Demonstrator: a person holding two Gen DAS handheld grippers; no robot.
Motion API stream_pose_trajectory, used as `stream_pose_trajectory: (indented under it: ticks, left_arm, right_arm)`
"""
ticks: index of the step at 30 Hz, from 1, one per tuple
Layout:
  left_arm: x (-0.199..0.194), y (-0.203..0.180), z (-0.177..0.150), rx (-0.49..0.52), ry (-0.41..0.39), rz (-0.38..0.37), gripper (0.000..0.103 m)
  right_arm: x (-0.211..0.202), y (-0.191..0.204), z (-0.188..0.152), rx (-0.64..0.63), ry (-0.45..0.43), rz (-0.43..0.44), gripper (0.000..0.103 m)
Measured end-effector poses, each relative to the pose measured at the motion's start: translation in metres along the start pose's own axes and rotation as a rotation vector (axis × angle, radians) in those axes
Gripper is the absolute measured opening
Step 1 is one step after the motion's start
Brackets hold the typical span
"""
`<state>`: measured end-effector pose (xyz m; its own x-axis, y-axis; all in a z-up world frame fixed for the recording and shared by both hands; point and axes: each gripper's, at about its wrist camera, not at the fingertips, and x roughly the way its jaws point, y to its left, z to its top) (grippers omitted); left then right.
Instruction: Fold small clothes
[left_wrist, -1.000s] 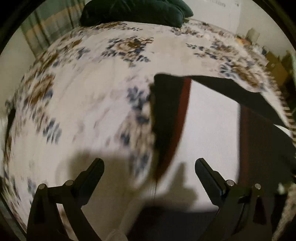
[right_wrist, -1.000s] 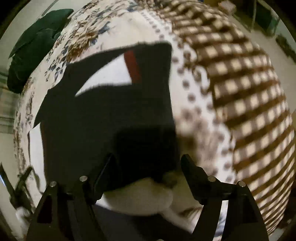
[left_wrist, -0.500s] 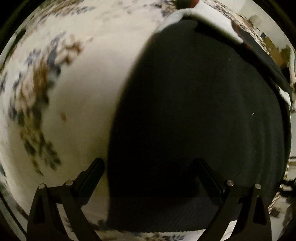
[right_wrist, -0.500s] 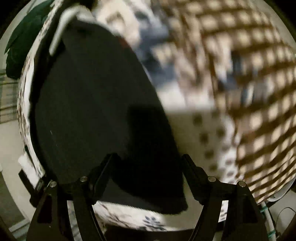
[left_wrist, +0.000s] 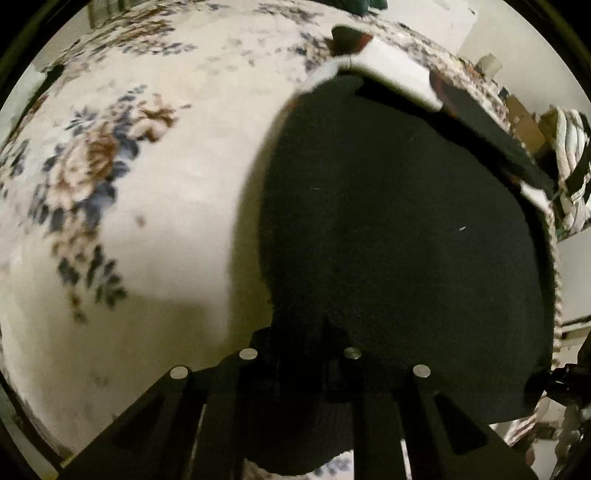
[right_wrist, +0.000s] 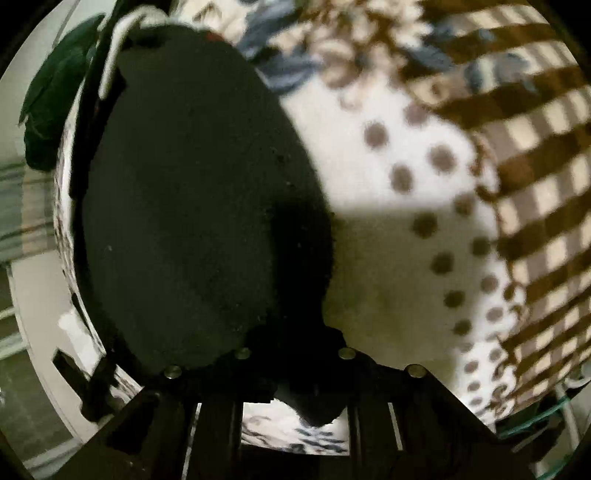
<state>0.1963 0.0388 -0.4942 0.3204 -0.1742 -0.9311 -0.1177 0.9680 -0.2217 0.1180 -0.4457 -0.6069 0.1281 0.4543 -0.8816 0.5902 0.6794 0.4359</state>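
Both tools have just been closing: my left tool (left_wrist: 301, 332) and right tool (right_wrist: 293, 339) pinch the near hem of the black garment (left_wrist: 399, 236), which stretches toward twelve o'clock across the bed (left_wrist: 155, 206).

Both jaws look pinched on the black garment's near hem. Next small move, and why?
Probably lift both corners together and carry them toward the far white edge. The left gripper and right gripper have just closed onto the black garment, which lies flat on the floral bedspread, so the fold can start.
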Motion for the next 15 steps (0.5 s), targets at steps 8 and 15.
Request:
stream_pose_trajectory:
  ticks: [8, 15]
  left_arm:
    - [0.002, 0.004, -0.002, -0.020, 0.029, -0.029, 0.011]
    - [0.031, 0.023, 0.000, -0.078, 0.119, -0.148, 0.027]
  right_arm:
    - [-0.066, -0.017, 0.015, -0.007, -0.059, -0.001, 0.014]
    - [-0.020, -0.035, 0.001, 0.020, 0.073, 0.012, 0.050]
